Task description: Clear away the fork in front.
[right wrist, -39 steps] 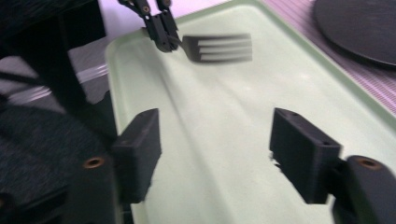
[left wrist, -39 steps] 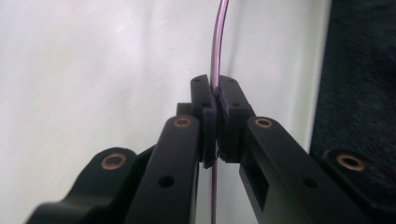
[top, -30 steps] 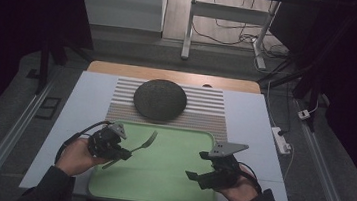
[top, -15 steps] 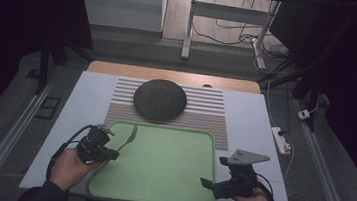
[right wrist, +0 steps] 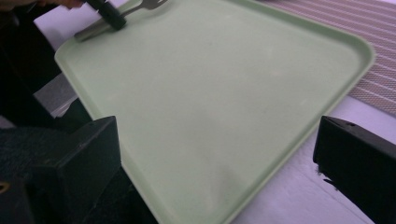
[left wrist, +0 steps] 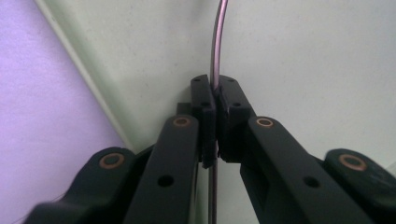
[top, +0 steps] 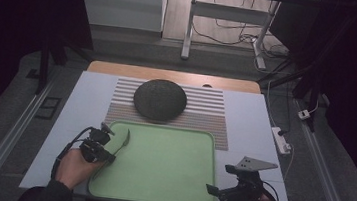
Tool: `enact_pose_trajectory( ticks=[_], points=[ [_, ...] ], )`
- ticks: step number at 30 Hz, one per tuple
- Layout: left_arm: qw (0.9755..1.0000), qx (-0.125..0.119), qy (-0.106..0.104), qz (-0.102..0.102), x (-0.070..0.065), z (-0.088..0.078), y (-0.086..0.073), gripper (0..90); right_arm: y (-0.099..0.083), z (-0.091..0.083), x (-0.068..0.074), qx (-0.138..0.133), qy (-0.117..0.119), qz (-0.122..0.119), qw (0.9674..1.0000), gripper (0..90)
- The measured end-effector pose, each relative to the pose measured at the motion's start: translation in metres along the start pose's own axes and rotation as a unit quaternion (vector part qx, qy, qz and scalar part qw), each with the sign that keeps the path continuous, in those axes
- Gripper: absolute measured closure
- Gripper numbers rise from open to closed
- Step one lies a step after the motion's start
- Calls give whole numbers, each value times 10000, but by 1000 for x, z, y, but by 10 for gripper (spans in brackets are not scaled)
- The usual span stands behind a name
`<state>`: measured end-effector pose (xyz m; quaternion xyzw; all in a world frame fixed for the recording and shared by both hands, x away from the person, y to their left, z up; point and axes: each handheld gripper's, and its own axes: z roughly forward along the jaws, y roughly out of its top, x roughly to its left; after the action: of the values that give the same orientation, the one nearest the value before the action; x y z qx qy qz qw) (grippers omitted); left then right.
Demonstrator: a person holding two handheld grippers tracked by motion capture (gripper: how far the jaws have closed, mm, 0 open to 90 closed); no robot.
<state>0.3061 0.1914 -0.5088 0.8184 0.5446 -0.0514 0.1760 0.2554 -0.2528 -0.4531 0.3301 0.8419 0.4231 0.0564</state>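
— Steel is seen in the left gripper [top: 108, 151]: which thing is held, and where is it?

— Fig. a, high view. A fork [top: 123, 142] is held by its handle over the left edge of the green tray [top: 163, 127], tines pointing toward the dark domed bowl [top: 160, 98] on the striped mat [top: 205, 116]. Whether the tines already touch the tray floor cannot be told.

— How is the step in hand judged, and how is it done well?

— The fork is judged to be on its way down onto the tray. It is best lowered level, so that handle and tines meet the floor together. It should be kept inside the raised rim (a handle left across the rim would rock), and the grip should be released only once the fork is borne by the tray.

— Fig. b, left gripper view: how are the jaws set?

— The left gripper [left wrist: 215, 93] is clenched on the thin handle of the fork [left wrist: 217, 46]. The pads are pressed almost together, with the metal strip running up between them.

— Fig. c, right gripper view?

— The right gripper [right wrist: 215, 154] is spread wide, its jaws having just been opening. Nothing is pressed by the pads, and the near corner of the tray [right wrist: 364, 46] lies ahead of them, seemingly untouched. In the high view the right gripper [top: 218, 180] is placed at the tray's near right corner, well apart from the fork.
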Motion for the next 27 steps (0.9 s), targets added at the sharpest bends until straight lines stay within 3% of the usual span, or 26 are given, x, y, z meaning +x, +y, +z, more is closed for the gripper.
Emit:
enact_pose_trajectory(
  ticks=[4,8,11,16,19,22,27],
  points=[
    [10000,-49,-17,18,0,0,-1,845,-1,1,0,72,13,15,10000,11],
    [9999,-125,-22,58,2,-1,-1,780,-2,-1,-2,49,-27,75,10000,11],
    [9992,-363,-60,130,4,-8,-3,765,-4,-3,-2,19,-4,131,9999,11],
    [9951,-901,-111,398,9,-20,-4,756,-9,-10,0,-30,-109,156,9998,11],
    [9928,-1058,-132,541,11,-21,-3,799,-14,-14,1,27,-275,117,9996,6],
    [9915,-1172,-192,532,15,-22,-1,862,-19,-18,3,86,-413,86,9991,0],
    [9867,-1516,-242,536,17,-24,4,888,-25,-23,7,87,-555,90,9984,0]
  ],
)
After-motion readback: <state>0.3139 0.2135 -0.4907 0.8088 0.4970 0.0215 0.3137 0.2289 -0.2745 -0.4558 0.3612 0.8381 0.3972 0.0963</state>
